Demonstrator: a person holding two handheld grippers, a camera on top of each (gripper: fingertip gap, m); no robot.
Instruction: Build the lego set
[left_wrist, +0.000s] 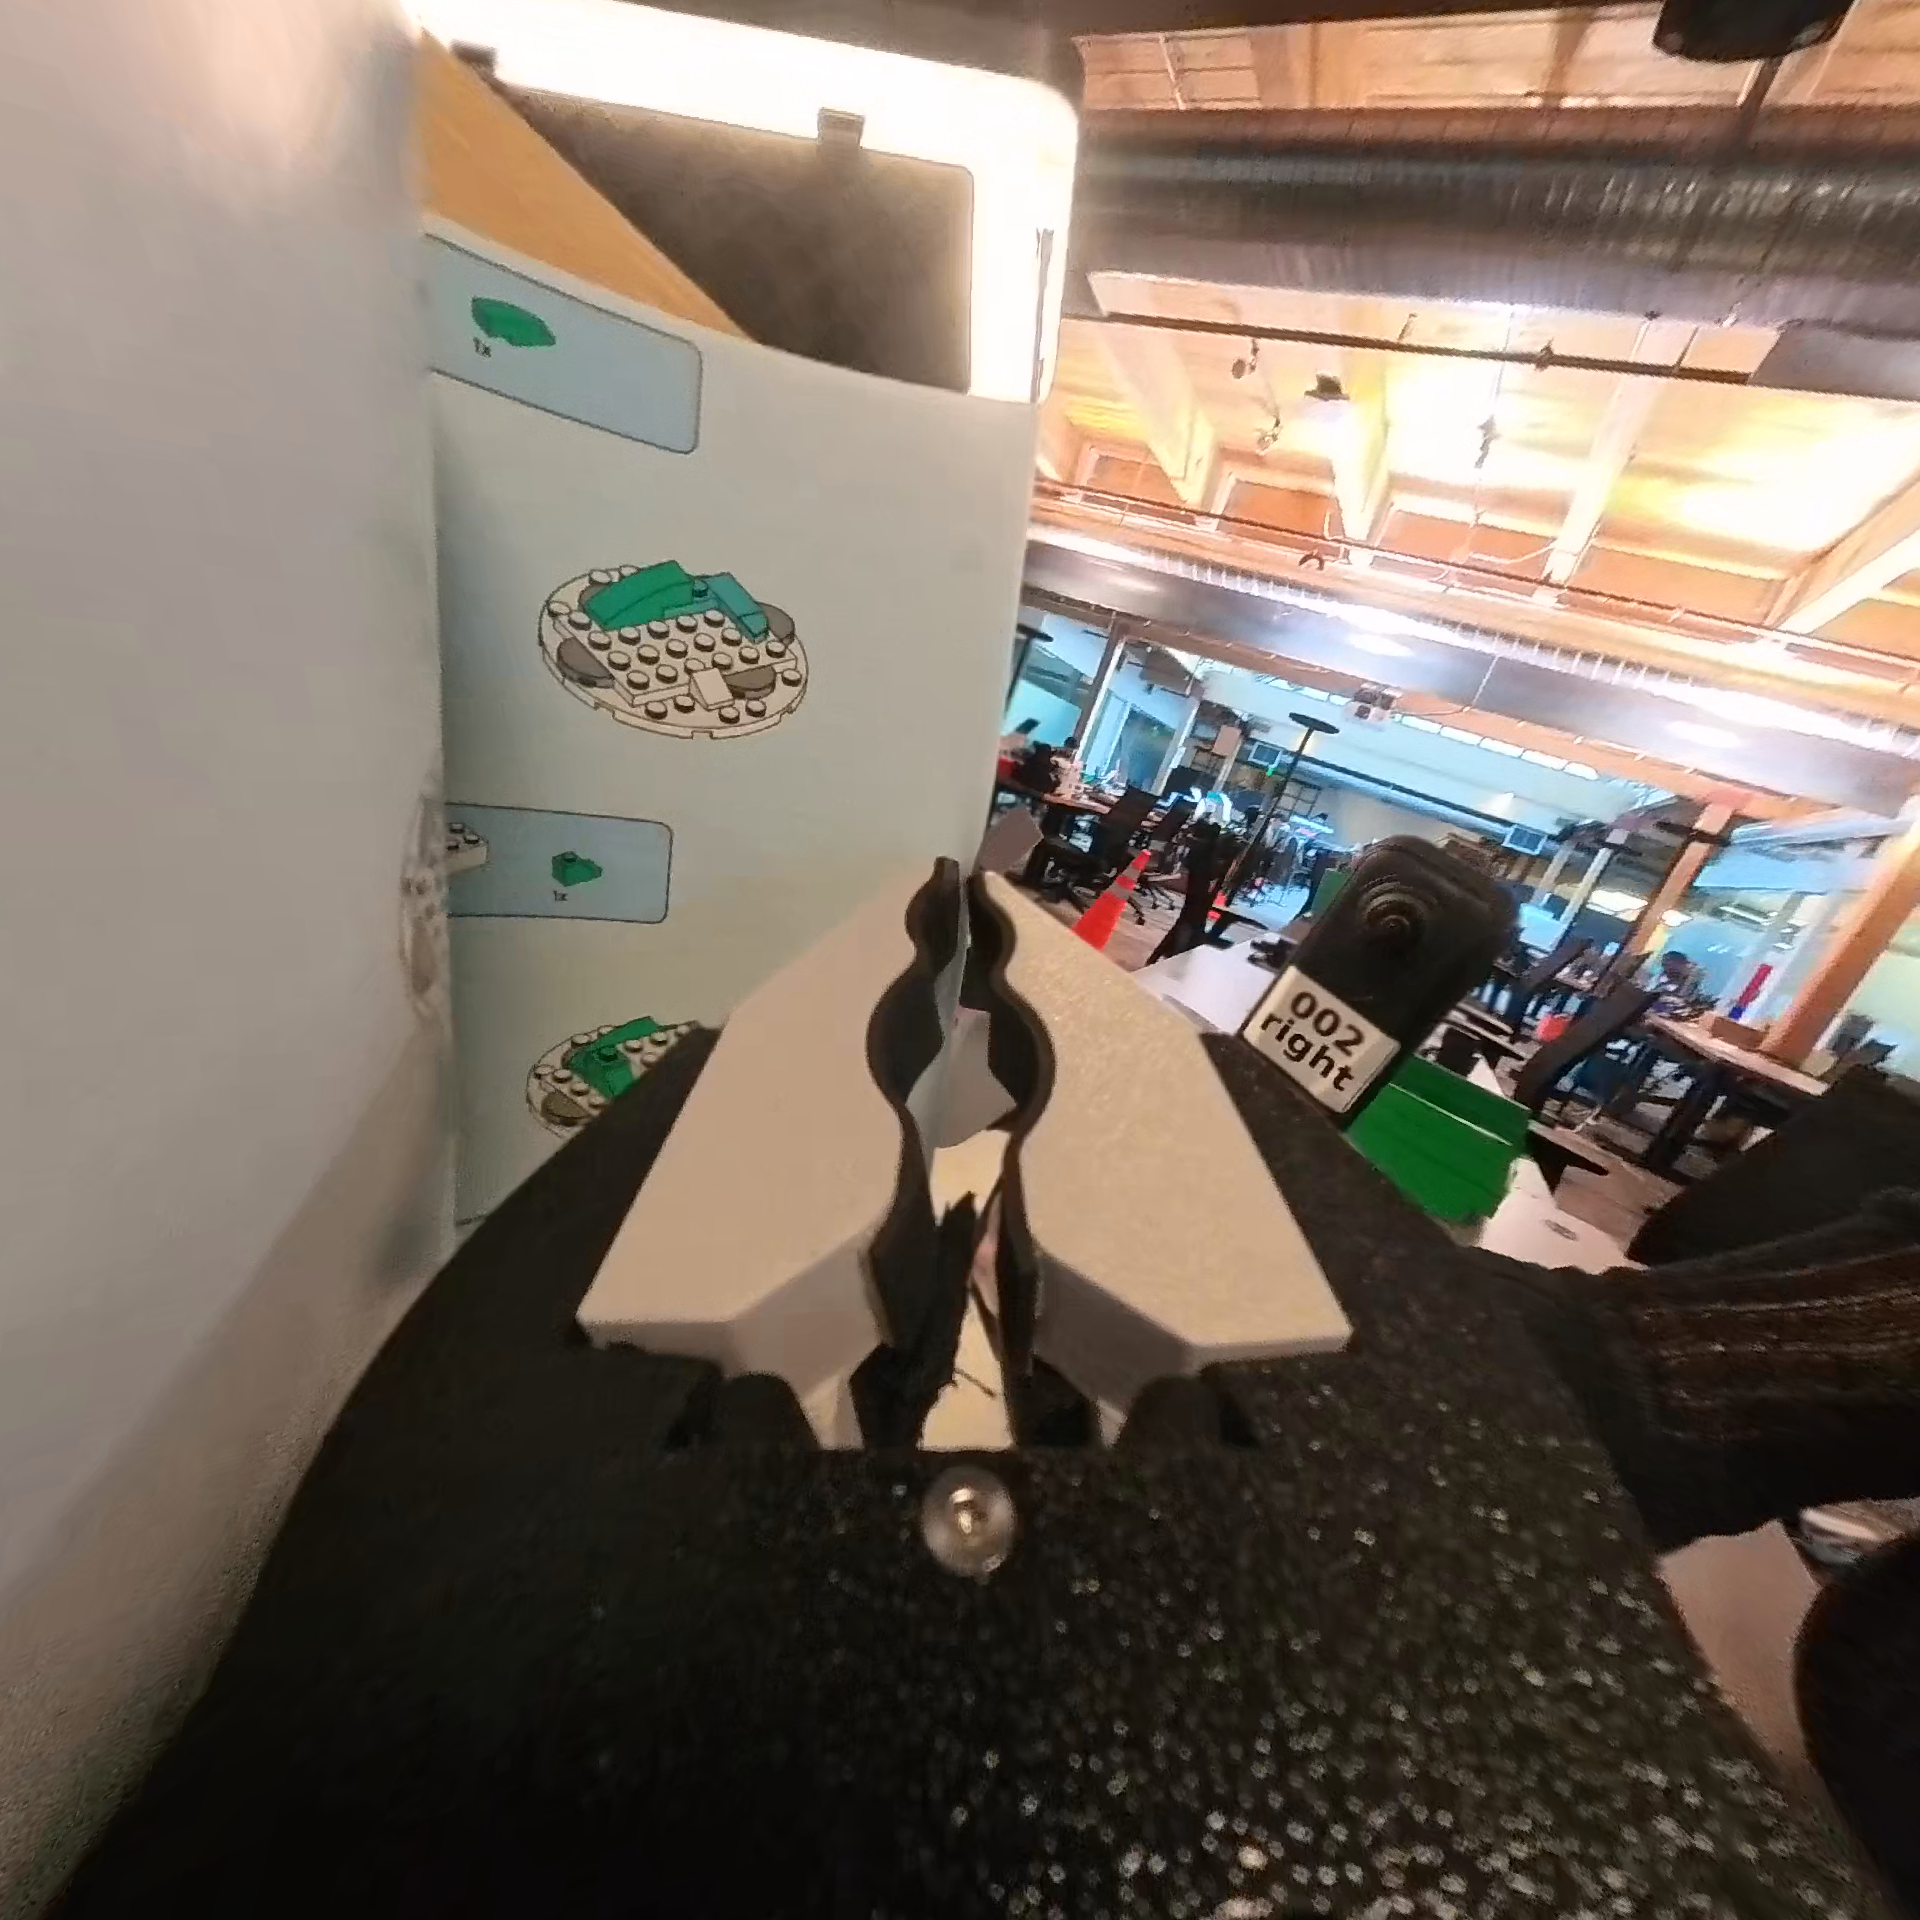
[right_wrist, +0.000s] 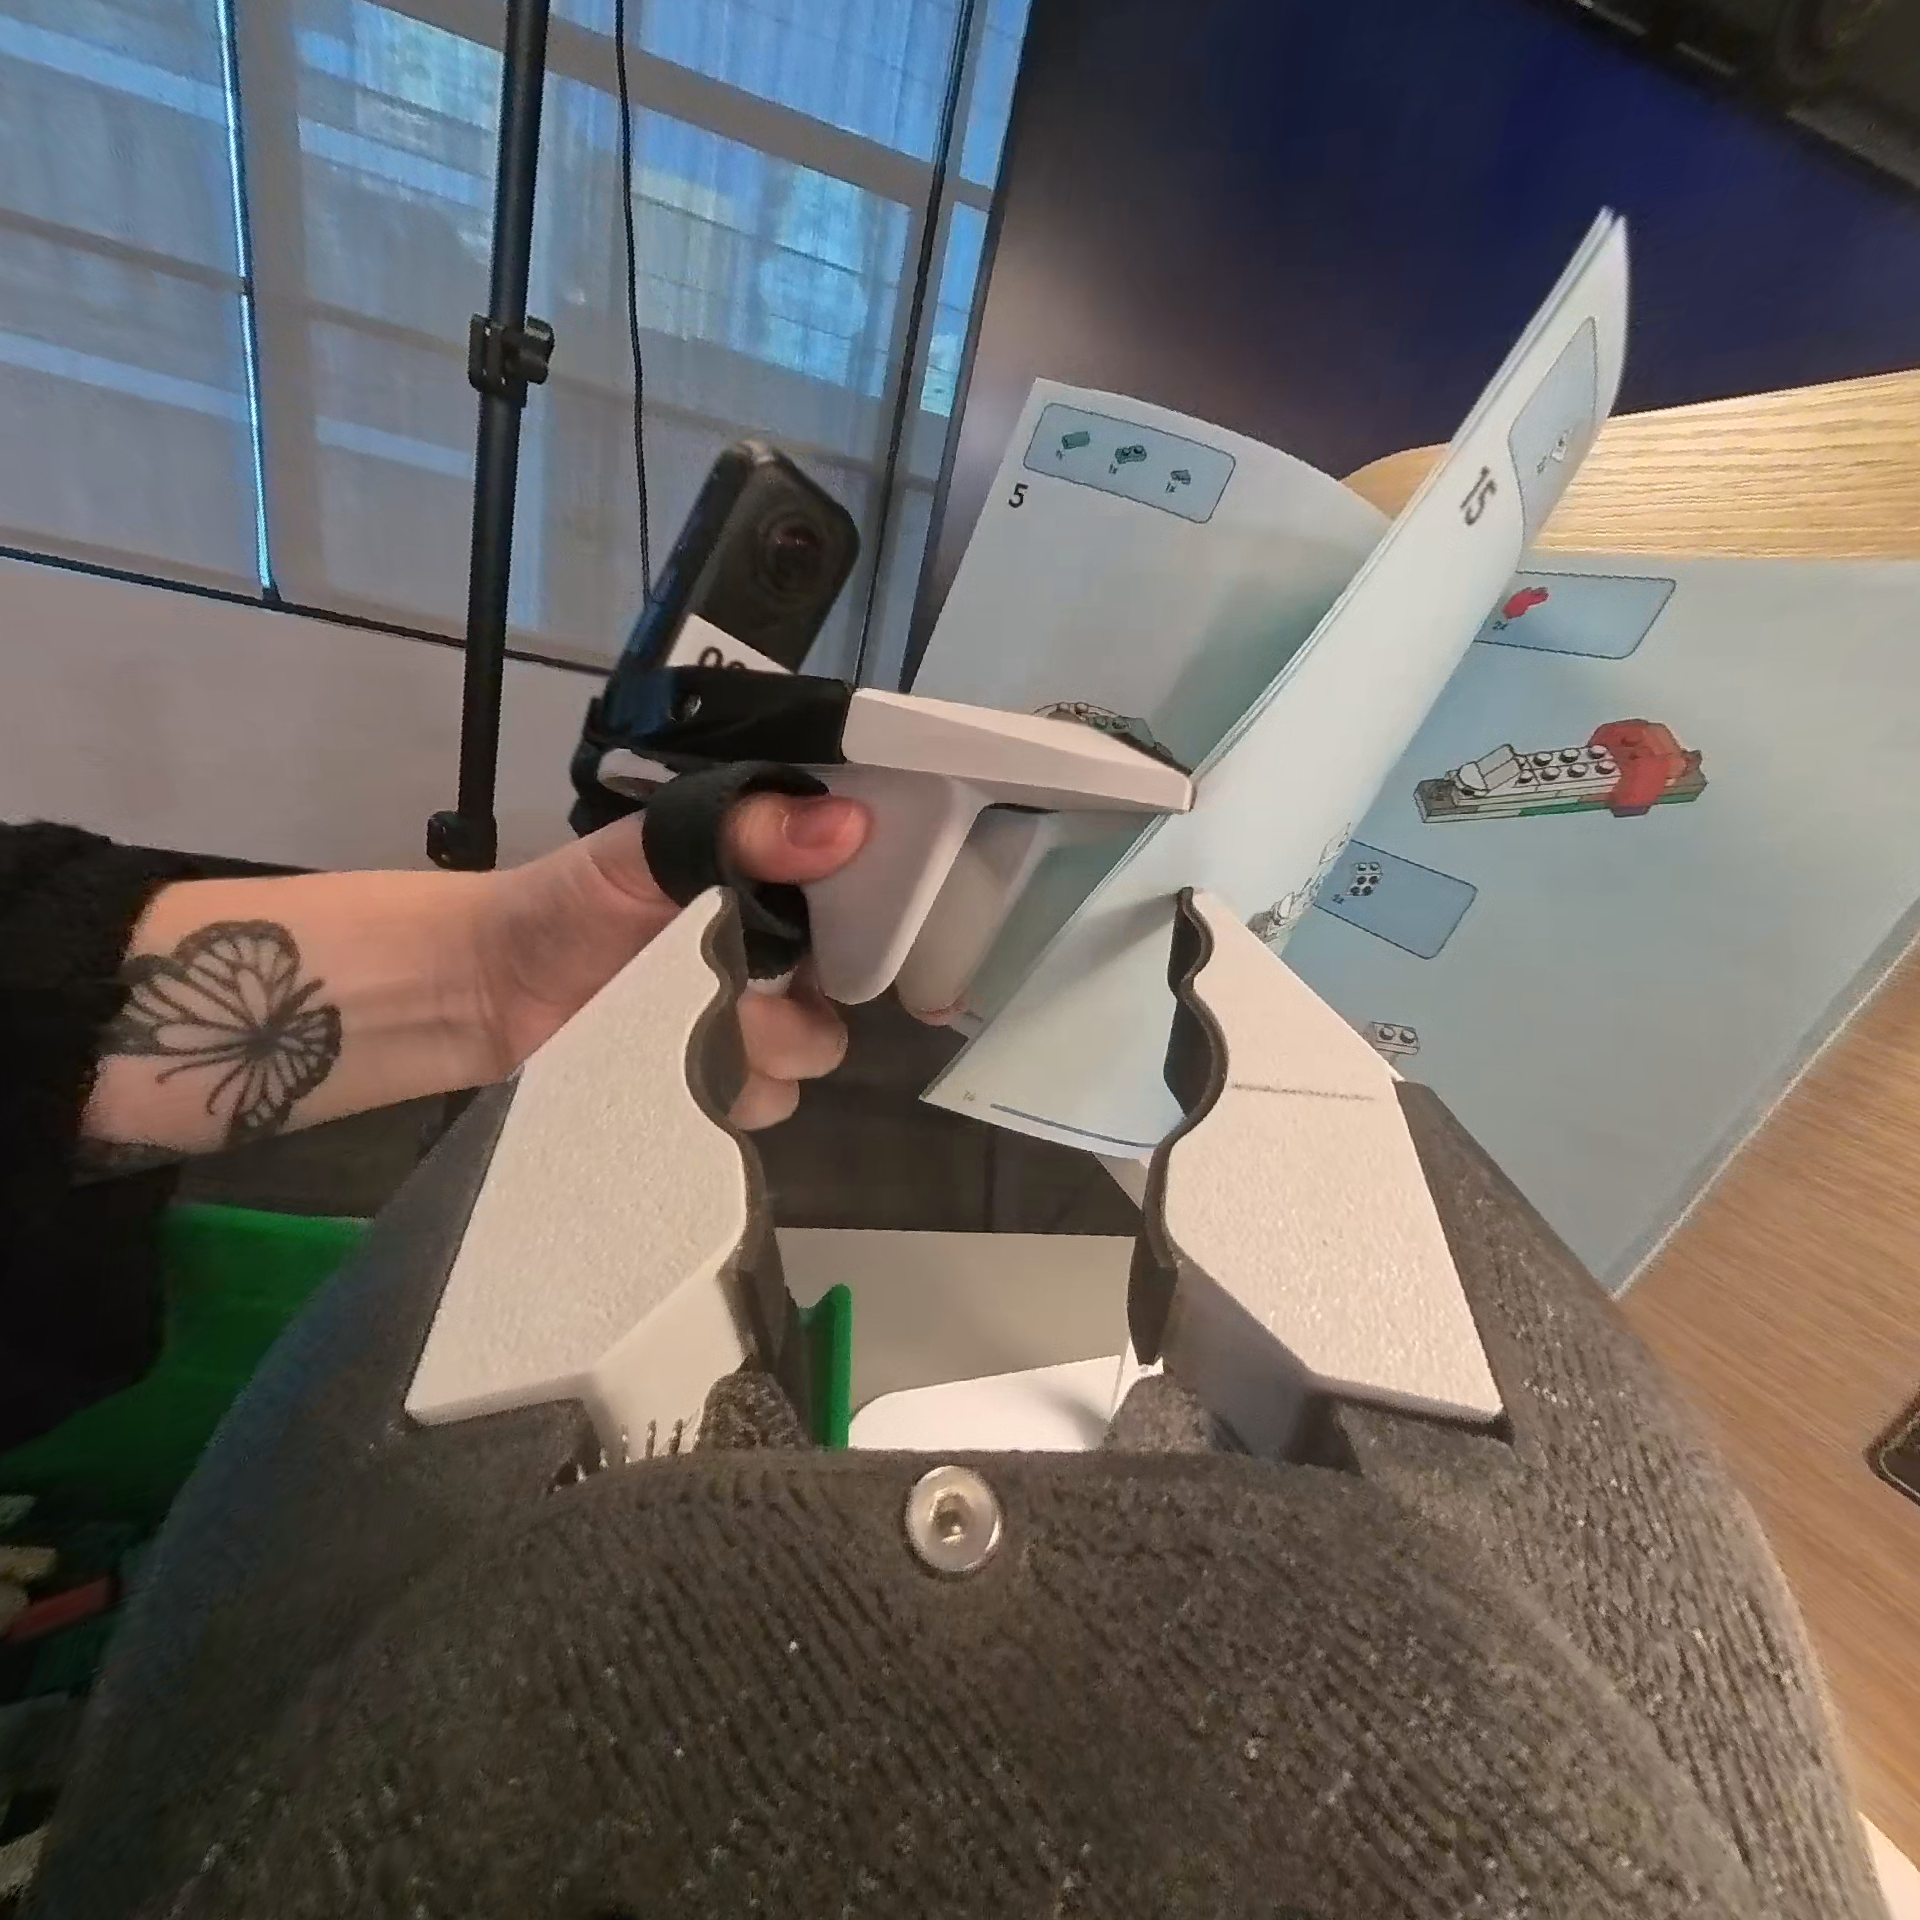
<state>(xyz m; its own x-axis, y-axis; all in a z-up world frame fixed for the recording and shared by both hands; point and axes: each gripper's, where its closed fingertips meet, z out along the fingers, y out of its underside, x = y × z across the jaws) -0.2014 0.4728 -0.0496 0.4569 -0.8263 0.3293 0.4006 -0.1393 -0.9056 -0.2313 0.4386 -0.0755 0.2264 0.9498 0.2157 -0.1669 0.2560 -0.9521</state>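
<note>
Right in front of the camera, low in the left wrist view, my left gripper (left_wrist: 961, 883) has its white fingers with wavy black pads squeezed almost together. They pinch a few pages of the pale blue paper Lego instruction booklet (left_wrist: 727, 540), which stands up in the left half of the frame. Its pages show small green bricks on a round grey plate.

In the right wrist view, my right gripper (right_wrist: 951, 914) sits in the lower middle with its fingers wide apart and nothing in them. The booklet (right_wrist: 1558, 831) fans open in the upper right, over a light wooden table (right_wrist: 1766, 1299). The pinched pages stick up between the open fingers.

I think I am still looking for the right page, so no bricks are going on yet. Next I should lay the pages flat, then pick bricks. Something green (right_wrist: 260, 1309) shows at the lower left, but I cannot tell what it is.
</note>
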